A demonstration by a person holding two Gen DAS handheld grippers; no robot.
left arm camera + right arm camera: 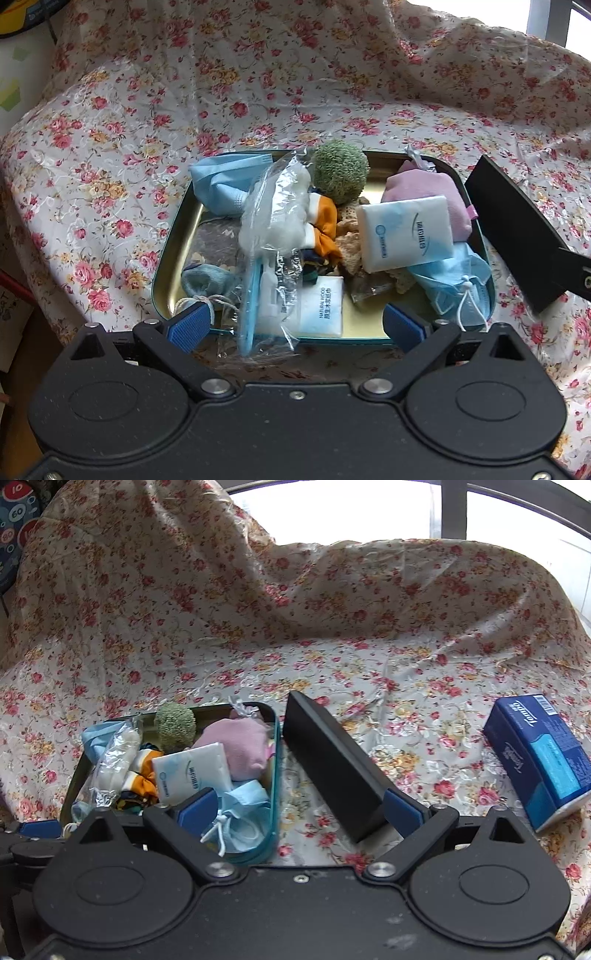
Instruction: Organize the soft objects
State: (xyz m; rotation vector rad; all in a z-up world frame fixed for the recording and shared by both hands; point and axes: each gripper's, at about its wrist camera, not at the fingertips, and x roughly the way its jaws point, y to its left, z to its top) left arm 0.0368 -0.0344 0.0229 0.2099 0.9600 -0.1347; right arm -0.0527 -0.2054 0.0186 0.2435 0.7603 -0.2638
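Both grippers angled down | left gripper (295,325) over tin (476,206), jaws wide

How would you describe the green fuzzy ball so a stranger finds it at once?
Look at the teal-rimmed metal tray on the floral cloth. The green ball sits at its far edge, beside the pink pouch. It alone is round, green and fuzzy.
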